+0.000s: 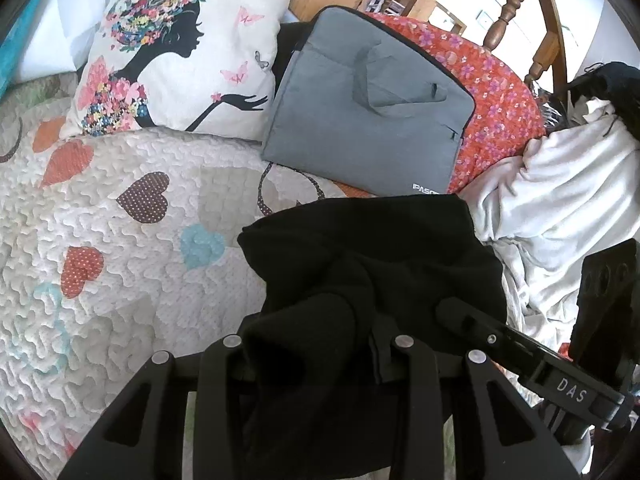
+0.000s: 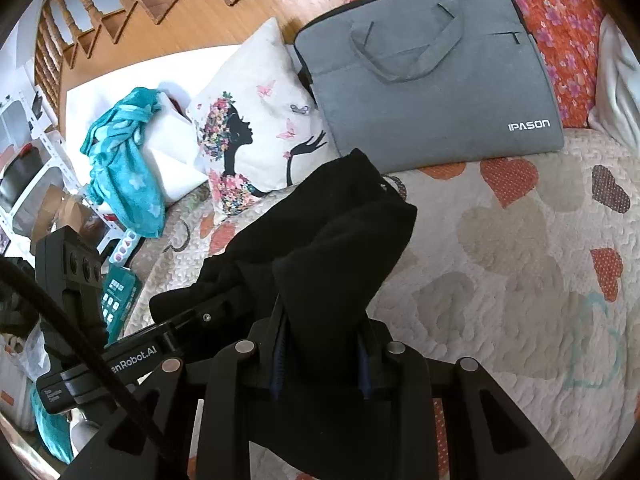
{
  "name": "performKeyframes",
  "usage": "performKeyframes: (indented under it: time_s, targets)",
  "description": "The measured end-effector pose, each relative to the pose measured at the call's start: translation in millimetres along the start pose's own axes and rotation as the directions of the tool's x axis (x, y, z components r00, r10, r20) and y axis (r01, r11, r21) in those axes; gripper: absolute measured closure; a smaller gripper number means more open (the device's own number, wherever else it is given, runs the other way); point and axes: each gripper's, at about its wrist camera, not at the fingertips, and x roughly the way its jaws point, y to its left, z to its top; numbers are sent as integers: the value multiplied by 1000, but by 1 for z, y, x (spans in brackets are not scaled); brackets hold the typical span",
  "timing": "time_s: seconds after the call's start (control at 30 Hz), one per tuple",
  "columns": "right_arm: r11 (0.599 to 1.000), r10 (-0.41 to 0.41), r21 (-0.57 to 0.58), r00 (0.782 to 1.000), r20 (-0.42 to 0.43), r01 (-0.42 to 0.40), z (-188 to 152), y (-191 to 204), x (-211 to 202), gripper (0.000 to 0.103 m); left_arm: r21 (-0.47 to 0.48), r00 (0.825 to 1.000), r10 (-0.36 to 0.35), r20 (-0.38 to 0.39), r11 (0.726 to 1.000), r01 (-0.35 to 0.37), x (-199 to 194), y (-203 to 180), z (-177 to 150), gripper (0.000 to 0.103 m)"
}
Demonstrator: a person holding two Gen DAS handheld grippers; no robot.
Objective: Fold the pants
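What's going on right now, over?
Both claws, left and right, shut on the black pants, lifted off the quilt. Gray bag and pillow lie beyond.

Pants on the bed, pillow and bag behind.
Black fabric pants (image 1: 372,264) lie on the heart-patterned quilt (image 1: 120,240); printed square pillow (image 1: 180,52) at eleven o'clock, grey fabric laptop bag (image 1: 372,120) at twelve.

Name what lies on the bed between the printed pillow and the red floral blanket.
The grey laptop bag, seen in both wrist views.
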Motion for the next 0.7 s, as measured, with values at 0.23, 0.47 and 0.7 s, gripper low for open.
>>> performKeyframes:
  time_s: [0.23,0.47,0.7]
  targets:
    - [999,-33,3,999,-36,33,8,-9,17,72,-20,999,29,-25,999,-29,20,2,4,69]
    - [998,-56,6,996,-69,56,13,-21,43,72,-33,997,62,-47,997,-64,31,10,4,69]
    - [997,-77,-6,993,-92,77,15,-29,63,72,-29,993,96,-69,995,-98,45,15,5,69]
